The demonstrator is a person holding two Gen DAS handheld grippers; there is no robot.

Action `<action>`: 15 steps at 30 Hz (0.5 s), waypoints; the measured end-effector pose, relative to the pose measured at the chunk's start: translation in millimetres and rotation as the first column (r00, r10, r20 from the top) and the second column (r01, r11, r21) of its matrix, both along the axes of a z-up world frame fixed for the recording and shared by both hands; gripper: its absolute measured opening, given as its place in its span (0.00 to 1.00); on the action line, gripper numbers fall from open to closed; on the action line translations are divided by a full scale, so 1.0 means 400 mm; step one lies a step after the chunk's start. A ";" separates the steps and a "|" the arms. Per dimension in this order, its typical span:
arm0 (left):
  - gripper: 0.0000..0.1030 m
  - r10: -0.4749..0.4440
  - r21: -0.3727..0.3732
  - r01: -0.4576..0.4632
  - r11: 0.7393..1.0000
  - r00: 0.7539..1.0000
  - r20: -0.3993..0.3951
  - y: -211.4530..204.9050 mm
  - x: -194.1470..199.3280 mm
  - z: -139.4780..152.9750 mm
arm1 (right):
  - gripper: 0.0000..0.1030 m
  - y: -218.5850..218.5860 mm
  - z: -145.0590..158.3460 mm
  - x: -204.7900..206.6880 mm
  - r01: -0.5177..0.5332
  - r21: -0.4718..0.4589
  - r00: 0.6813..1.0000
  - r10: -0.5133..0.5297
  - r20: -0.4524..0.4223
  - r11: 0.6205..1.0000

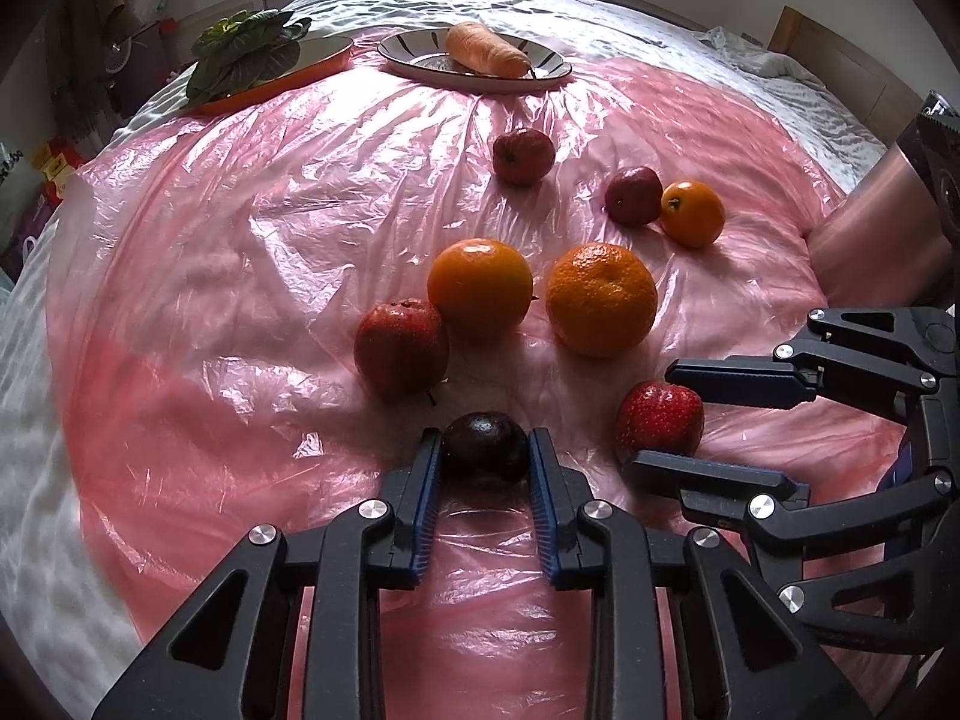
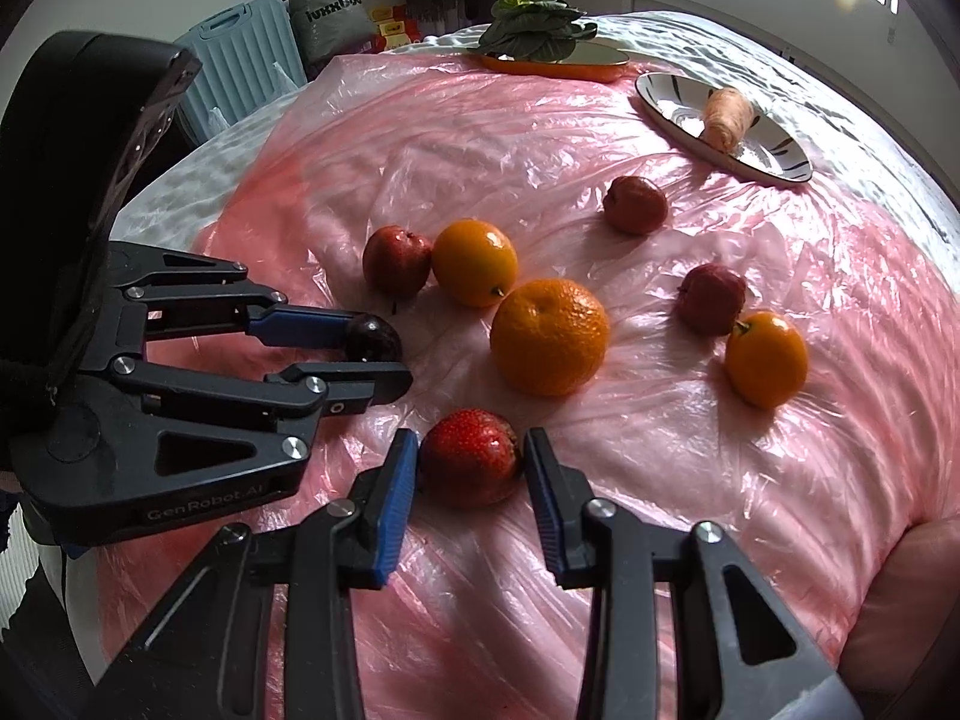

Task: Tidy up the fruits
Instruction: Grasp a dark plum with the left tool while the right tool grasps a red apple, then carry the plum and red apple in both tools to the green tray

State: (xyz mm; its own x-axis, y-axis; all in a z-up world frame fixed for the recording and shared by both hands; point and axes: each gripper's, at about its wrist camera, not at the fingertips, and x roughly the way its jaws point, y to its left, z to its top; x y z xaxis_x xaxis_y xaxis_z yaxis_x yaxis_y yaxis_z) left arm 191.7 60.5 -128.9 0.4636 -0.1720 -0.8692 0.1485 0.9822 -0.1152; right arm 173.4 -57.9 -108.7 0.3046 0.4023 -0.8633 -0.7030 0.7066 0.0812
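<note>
1. Left hand-held gripper (image 1: pixel 485 450): the fingers are narrowed around a dark purple round fruit (image 1: pixel 485 447), and both blue pads touch its sides. The fruit sits between the fingertips, low on the pink plastic sheet (image 1: pixel 240 252); I cannot tell whether it is lifted off the sheet
2. In the right wrist view the same gripper (image 2: pixel 384 357) enters from the left, with the dark fruit (image 2: pixel 375 337) pinched at its tip
3. Right hand-held gripper (image 2: pixel 471 459): the fingers bracket a bright red speckled fruit (image 2: pixel 469 457). The left pad touches the fruit; the right pad lies just beside it, and contact there is unclear, so a firm hold cannot be confirmed
4. In the left wrist view the right gripper (image 1: pixel 657 420) comes in from the right, and the red fruit (image 1: pixel 659 420) lies between its two fingers on the sheet
5. Loose fruit on the sheet, right wrist view: a large orange (image 2: pixel 549 336) at centre; a smaller smooth orange (image 2: pixel 474 262) touching a red apple-like fruit (image 2: pixel 397 261); another small orange (image 2: pixel 766 358) touching a dark red fruit (image 2: pixel 712 299); a lone red fruit (image 2: pixel 635 204) farther back
6. Far edge: a striped plate (image 2: pixel 774 162) carrying a pale carrot (image 2: pixel 727 117), and an orange-rimmed dish (image 2: pixel 600 63) with leafy greens (image 2: pixel 534 30)
7. The sheet covers a bed with white bedding (image 1: pixel 600 6)
</note>
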 end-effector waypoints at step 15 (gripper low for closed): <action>0.23 0.042 -0.039 -0.040 0.998 0.998 0.051 0.017 -0.055 0.068 | 0.55 -0.052 0.082 -0.049 0.068 0.071 0.997 -0.070 0.032 0.995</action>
State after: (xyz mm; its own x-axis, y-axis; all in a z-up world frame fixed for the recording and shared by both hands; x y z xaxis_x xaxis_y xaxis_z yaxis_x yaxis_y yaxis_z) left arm 169.6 67.2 -101.8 0.5150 -0.1844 -0.8371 0.1149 0.9826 -0.1457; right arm 153.7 -78.8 -75.7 0.3630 0.4385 -0.8221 -0.6562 0.7468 0.1086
